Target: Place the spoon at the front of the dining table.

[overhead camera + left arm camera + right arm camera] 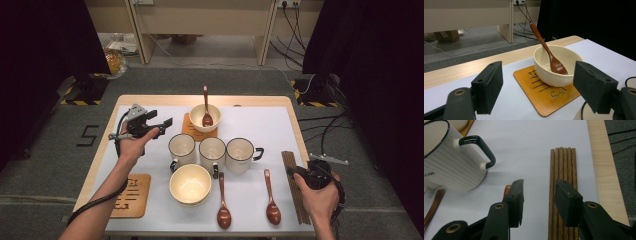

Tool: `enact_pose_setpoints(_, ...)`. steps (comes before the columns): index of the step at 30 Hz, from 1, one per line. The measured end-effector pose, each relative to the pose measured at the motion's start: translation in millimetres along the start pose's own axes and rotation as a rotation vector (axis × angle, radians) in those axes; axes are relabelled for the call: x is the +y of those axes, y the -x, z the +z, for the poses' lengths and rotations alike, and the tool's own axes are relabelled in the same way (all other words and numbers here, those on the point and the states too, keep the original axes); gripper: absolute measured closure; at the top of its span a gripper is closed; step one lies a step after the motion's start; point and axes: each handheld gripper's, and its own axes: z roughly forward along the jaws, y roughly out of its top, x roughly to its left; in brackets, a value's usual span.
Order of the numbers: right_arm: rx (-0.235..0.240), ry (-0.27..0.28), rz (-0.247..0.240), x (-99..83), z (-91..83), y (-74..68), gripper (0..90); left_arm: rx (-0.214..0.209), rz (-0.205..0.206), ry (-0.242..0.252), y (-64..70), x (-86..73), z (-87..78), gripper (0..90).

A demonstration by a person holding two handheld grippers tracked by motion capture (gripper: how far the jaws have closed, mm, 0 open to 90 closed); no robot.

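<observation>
Nearest us, our right tongs [537, 197] are hovering with jaws spread and empty over the bundle of chopsticks [563, 170] at the worktop [150, 100] edge, a mug [449, 167] just to their left. Our left tongs [537, 87] are also gaping wide, holding nothing, facing the far bowl [556, 66] on its coaster [544, 96] with a spoon [546, 50] already leaning inside. We judge one setting done; the near bowl [190, 184], second coaster [131, 195] and, probably, two loose spoons [223, 202] are waiting.
</observation>
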Motion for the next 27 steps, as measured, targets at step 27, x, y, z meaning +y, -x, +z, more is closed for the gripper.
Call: enact_pose_setpoints(27,0.001,-0.003,-0.002,-5.0,-0.4,2.4,58.5,-0.013,0.018,-0.02,1.7,7.9,25.6,23.6)
